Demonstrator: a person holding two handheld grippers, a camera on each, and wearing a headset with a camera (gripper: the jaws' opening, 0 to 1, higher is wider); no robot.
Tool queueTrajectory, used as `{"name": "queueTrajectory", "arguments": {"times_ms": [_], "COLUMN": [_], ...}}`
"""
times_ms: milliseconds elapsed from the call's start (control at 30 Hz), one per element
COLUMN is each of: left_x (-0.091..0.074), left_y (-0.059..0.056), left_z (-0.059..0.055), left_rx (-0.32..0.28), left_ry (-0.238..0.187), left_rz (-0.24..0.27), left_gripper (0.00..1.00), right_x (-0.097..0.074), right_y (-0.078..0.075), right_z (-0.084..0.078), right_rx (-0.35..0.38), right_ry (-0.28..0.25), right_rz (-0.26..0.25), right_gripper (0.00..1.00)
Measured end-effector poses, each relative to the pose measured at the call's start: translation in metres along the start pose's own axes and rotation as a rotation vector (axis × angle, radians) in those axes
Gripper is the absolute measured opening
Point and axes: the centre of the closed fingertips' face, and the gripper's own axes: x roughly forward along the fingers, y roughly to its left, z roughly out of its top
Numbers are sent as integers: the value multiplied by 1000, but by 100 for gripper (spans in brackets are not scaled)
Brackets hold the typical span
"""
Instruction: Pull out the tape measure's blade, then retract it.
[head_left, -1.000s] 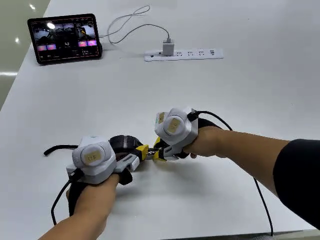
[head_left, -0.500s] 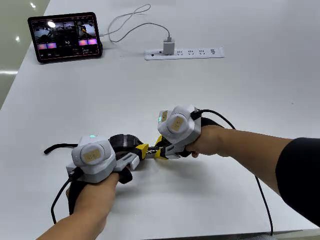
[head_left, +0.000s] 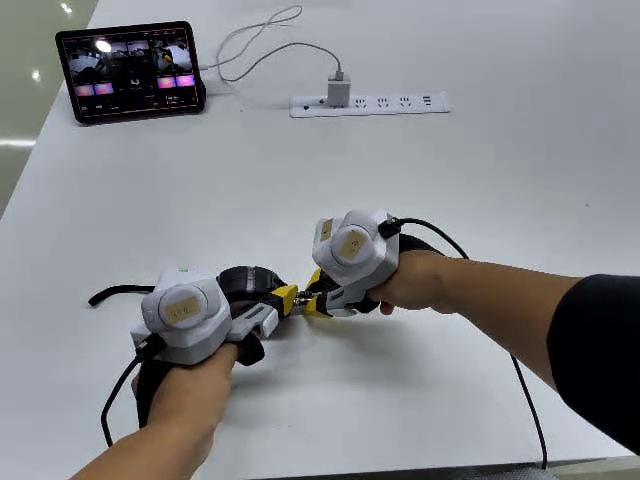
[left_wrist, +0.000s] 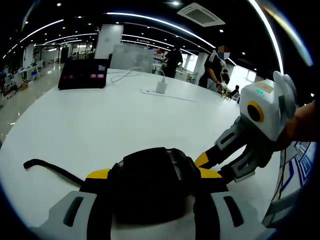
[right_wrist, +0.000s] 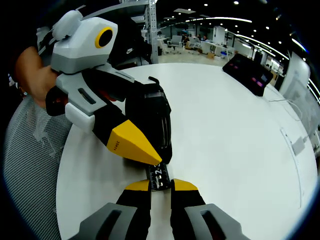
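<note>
Tape measure (head_left: 250, 284), black-cased, sits on the white table (head_left: 450, 190), clamped between the yellow-tipped jaws of the left gripper (head_left: 276, 304). The right gripper (head_left: 312, 303) pinches the end of the blade (right_wrist: 159, 176), just beside the case, with a short stretch drawn out. A numeral 2 reads on the dark blade. Lettering on the left gripper's yellow tip is too small to read.
</note>
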Motion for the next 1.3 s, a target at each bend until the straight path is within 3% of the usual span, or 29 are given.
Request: {"name": "queueTrajectory", "arguments": {"times_ms": [533,800,1300], "left_x": [-1,-1,-1], "left_y": [0,0,0], "left_z": [0,-1,0], "left_rx": [-4,-3,-3], "left_ry": [1,2,-3], "left_rz": [-8,-11,-10], "left_gripper": [61,61,61], "right_x": [6,7,9], "right_y": [2,4,4], "right_z": [7,10,12], "right_rx": [14,-17,-3], "right_ry": [-41,-38,-40], "right_rz": [0,7,8], "right_gripper": [10,10,11]}}
